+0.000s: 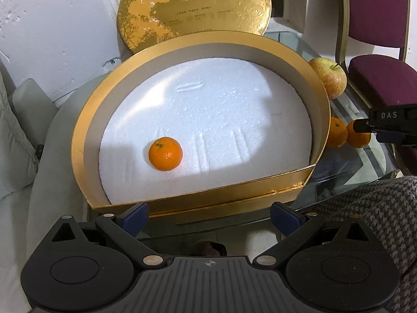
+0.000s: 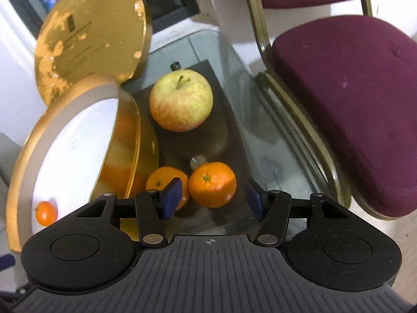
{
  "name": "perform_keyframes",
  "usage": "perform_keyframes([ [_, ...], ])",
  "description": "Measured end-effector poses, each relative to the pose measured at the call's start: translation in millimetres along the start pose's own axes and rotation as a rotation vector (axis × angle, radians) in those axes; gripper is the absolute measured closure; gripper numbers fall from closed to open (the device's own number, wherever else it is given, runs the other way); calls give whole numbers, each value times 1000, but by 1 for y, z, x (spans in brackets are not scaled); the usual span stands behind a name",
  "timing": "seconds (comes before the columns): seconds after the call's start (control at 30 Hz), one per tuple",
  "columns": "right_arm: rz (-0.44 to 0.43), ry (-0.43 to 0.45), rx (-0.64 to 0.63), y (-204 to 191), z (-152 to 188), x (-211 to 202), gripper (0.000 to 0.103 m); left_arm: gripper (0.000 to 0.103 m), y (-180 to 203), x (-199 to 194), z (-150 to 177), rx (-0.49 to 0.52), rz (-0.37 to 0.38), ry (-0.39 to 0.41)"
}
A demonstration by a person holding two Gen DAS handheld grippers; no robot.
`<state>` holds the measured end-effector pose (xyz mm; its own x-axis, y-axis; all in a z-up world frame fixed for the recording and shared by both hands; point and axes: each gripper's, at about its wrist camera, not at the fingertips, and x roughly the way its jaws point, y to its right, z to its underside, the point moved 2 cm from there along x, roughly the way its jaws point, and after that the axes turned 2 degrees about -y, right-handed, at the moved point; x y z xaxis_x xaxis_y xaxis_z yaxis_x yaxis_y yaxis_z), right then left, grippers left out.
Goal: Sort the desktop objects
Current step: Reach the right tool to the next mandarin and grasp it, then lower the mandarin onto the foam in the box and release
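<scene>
While straddling the right-hand mandarin (image 2: 212, 184) on the glass surface (image 2: 273, 140), at 3 o'clock of the gold box (image 2: 18, 182): right tongs (image 2: 212, 199) apart, not yet clamped. Light, round, soft-skinned; grip gently across widest girth. Left tongs (image 1: 208, 217) apart, empty.

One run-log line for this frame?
left gripper open, empty | right gripper open over tangerine | one tangerine in box | apple outside

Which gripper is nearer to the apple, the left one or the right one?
Right. The right gripper hovers over the two oranges just before the apple; the left gripper sits at the gold box's near edge, farther away.
</scene>
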<state>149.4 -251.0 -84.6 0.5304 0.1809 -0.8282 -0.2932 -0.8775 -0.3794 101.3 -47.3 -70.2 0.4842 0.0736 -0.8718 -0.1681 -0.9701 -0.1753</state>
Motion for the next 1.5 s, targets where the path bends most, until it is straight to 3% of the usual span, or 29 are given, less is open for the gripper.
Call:
perform_keyframes([
  [0.43,-42,-37,86,8,-6,23,56,2,-4,4,4,-15,-12,-22],
  [0.63,-57,-34,120,11,-4,22,58,2,-6,2,8,-19,-16,-25],
  [0.83,-81,-23,177,19,-4,14,58,2,-9,-2,12,-30,-12,-22],
  [1.03,-48,7,139,12,-7,-12,58,2,-19,-14,17,-56,20,15],
  [1.3,-92,113,-69,-65,-19,-71,58,2,-90,-38,25,-232,-42,106],
  [1.5,-171,58,-229,-140,-9,-63,58,2,-145,-34,46,-378,-111,103],
])
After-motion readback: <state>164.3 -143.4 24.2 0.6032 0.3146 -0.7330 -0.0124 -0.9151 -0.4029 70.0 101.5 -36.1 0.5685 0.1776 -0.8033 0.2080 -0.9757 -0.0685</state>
